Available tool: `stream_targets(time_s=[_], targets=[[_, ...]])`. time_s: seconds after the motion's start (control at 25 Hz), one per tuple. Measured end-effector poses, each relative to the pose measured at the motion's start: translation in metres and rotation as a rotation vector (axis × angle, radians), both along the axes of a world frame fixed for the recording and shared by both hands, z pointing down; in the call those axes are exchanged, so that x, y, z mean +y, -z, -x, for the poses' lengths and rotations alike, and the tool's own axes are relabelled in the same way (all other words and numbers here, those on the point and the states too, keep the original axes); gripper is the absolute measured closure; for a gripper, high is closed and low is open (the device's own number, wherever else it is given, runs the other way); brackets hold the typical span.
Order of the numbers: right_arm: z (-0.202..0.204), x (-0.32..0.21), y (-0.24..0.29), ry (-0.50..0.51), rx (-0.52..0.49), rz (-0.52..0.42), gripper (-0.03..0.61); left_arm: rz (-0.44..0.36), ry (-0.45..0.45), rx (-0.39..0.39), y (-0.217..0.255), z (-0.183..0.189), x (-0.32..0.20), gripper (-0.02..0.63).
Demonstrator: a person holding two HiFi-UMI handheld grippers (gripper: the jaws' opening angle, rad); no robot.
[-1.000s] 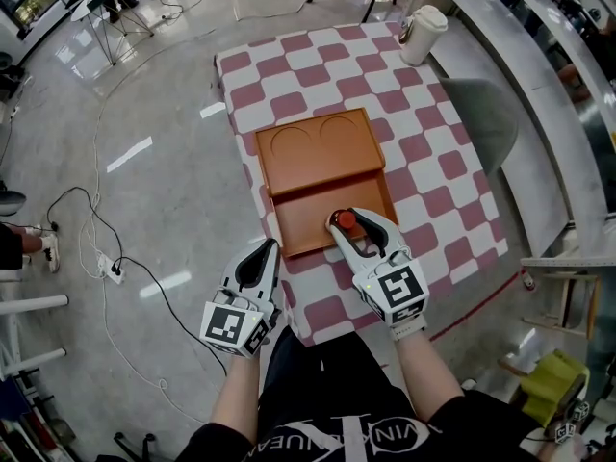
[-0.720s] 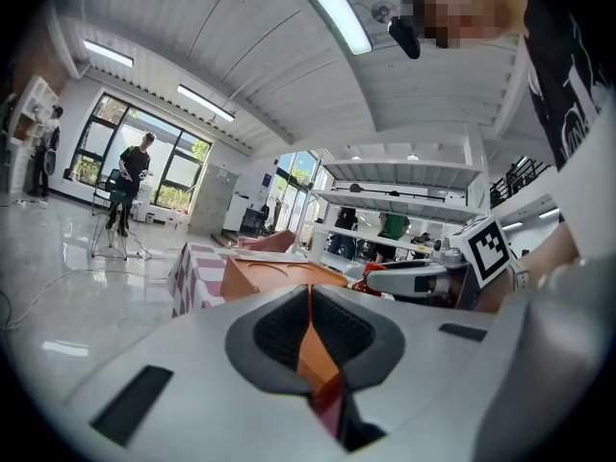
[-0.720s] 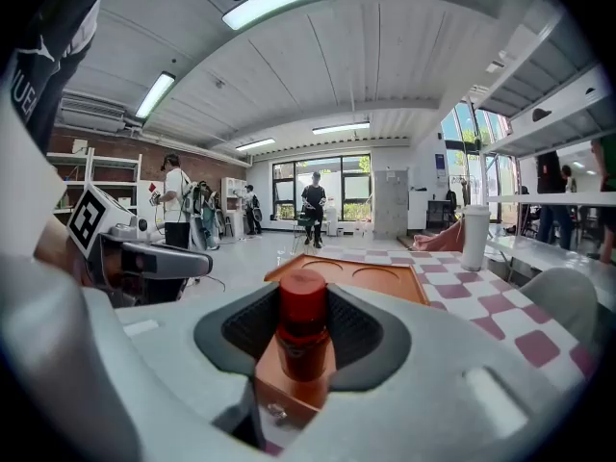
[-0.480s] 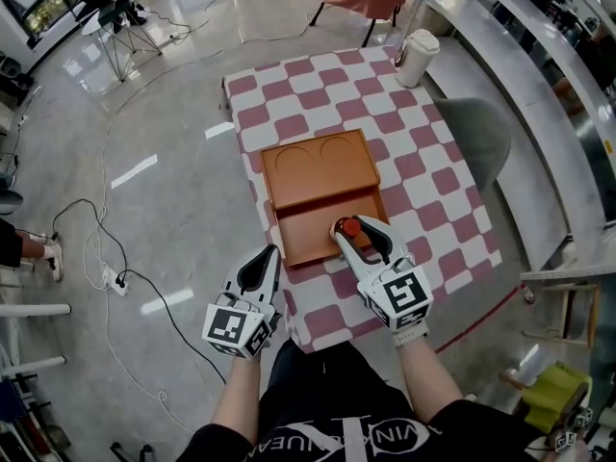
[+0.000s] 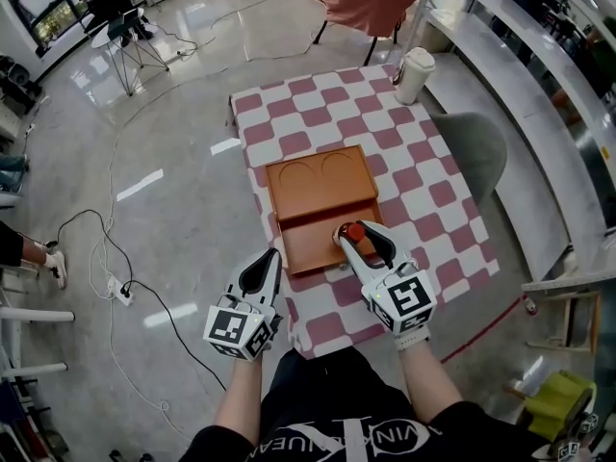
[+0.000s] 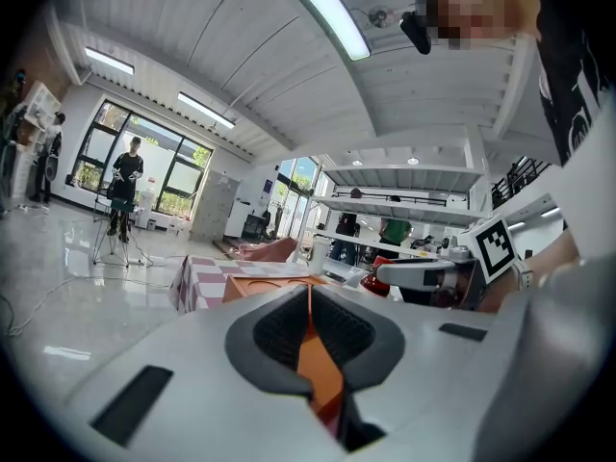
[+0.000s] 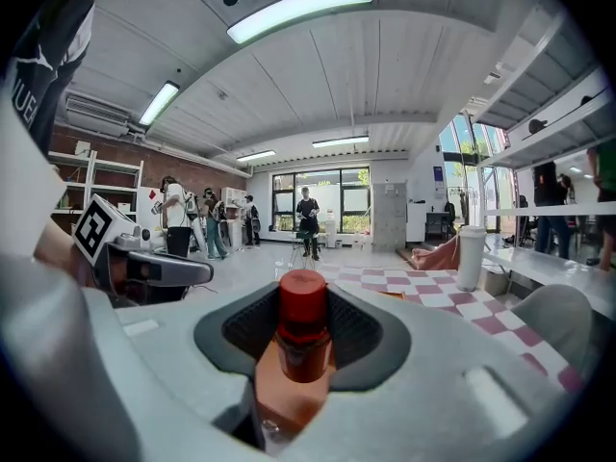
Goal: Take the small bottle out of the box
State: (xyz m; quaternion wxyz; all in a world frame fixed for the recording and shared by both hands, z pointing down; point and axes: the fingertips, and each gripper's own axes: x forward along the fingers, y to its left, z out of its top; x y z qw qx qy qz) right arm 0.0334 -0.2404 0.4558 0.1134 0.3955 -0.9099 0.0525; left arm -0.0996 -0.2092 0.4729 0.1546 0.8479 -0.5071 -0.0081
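Slip risk: right gripper [image 5: 357, 233] pinched the small bottle [image 7: 302, 327] by its round sides above the box [image 5: 318, 176]; left gripper [image 5: 270, 258] jaws sat together.

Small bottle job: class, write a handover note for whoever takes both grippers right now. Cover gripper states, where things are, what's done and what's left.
Right gripper: shut on the small bottle, which stands upright between the jaws.
Left gripper: shut, empty, by the box's near left corner.
Box: open on the checkered table; the bottle is over its near right corner, not yet clear of it.
Done: bottle gripped.
Left: lift it out, then probably set it on the table.
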Motion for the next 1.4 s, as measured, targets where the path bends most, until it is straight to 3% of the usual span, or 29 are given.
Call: stream_targets(time_s=[1.4], targets=[[-0.015,0.002,0.063,0.009,-0.036,-0.064,0.433,-0.078,0.014,0.000,0.051,-0.001,-0.007,0.599]])
